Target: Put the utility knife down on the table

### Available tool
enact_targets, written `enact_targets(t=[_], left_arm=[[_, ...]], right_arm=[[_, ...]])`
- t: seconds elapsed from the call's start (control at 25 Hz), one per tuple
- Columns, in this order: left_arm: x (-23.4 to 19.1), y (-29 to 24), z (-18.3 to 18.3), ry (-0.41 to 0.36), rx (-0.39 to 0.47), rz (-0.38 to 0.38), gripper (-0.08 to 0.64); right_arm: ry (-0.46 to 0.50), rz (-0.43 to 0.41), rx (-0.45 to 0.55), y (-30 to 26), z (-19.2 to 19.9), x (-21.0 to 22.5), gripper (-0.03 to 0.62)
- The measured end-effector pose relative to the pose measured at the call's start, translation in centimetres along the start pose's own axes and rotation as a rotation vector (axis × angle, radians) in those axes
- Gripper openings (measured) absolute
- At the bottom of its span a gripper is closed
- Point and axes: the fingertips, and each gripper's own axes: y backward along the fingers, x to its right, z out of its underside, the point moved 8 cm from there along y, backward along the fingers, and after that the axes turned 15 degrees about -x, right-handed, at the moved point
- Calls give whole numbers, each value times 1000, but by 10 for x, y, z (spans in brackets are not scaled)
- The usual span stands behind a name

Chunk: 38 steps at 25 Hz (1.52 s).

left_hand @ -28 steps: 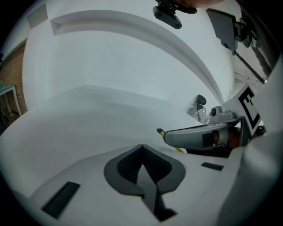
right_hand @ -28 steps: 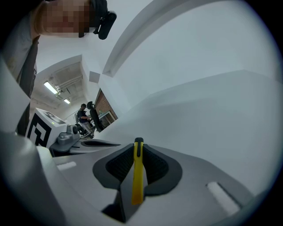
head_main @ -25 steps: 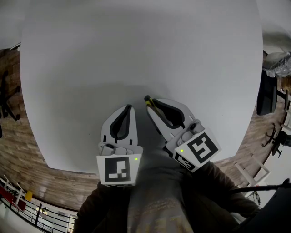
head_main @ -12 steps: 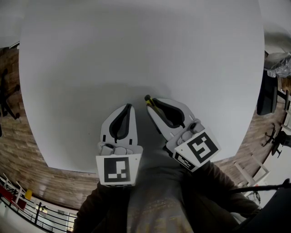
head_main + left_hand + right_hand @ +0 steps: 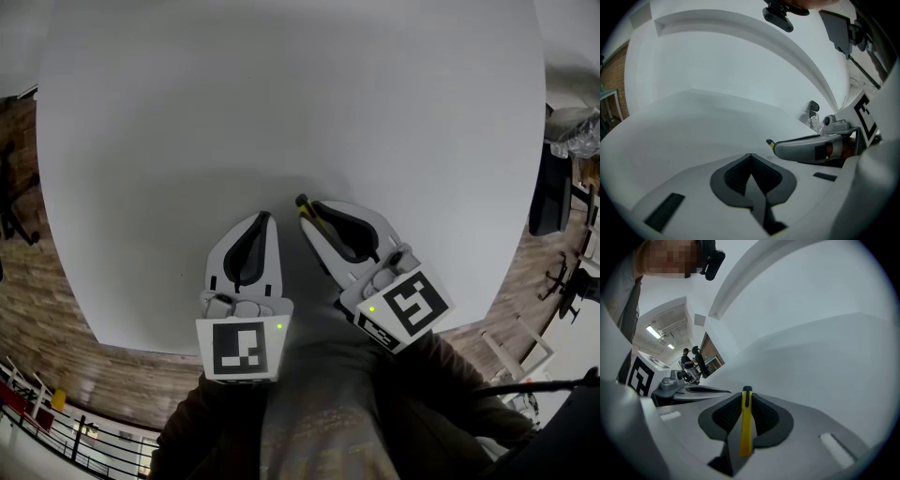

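A slim yellow utility knife [image 5: 746,423] with a black tip is clamped between the jaws of my right gripper [image 5: 746,394], which is shut on it. In the head view the knife's black and yellow tip [image 5: 304,204] pokes out past the right gripper [image 5: 309,210], above the near part of the white table [image 5: 281,103]. My left gripper [image 5: 263,221] hangs just to its left, shut with nothing in it. The left gripper view shows its dark pads [image 5: 740,177] pressed together at the left gripper [image 5: 751,157], and the knife tip [image 5: 770,143] sticking out of the right gripper beside it.
The round white table [image 5: 825,362] spreads ahead of both grippers. Wood floor [image 5: 56,309] rings its near edge. A dark chair [image 5: 548,202] and clutter stand at the far right. People [image 5: 691,363] stand in a doorway far behind.
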Motion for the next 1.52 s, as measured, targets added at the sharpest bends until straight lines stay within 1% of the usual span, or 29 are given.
enact_targets(t=[0.12,0.2,0.32,0.48,0.64,0.76,0.84,0.92,1.0,1.04,1.16,1.24,1.4,1.52], left_arm=[[2,0,0,-2,5,0,2],[3,1,1,0,6,-2,3],[2,5,0,0,9,-11,3],[1,11,-1,1,23,-21,3],[9,21,-2,-8,46,-26,2],[17,29,-6,2,72,-26,2],[15,41,-9,13,98,-26,3],[1,60,-8,20,131,-36,2],[-14,75,-7,6,167,-53,3],[-14,78,-11,-10,183,-55,3],[13,87,-36,-49,217,-48,3],[29,105,-45,-61,241,-51,3],[43,141,-48,-95,306,-55,3],[53,155,-51,-114,336,-47,2]], right_arm=[[-3,-2,7,0,1,1,71],[-5,-8,9,0,2,1,91],[-15,-6,11,2,0,2,87],[0,1,28,6,-6,-3,4],[26,-8,49,15,-9,-11,2],[53,-10,75,26,-13,-17,2],[70,-9,91,30,-19,-28,3],[84,-11,104,23,-24,-51,3],[95,-15,121,14,-30,-70,3],[104,-11,130,16,-34,-73,3],[153,-8,191,44,-52,-71,3],[183,-18,222,67,-63,-82,3],[235,9,267,101,-71,-109,2],[264,41,301,118,-75,-118,3]])
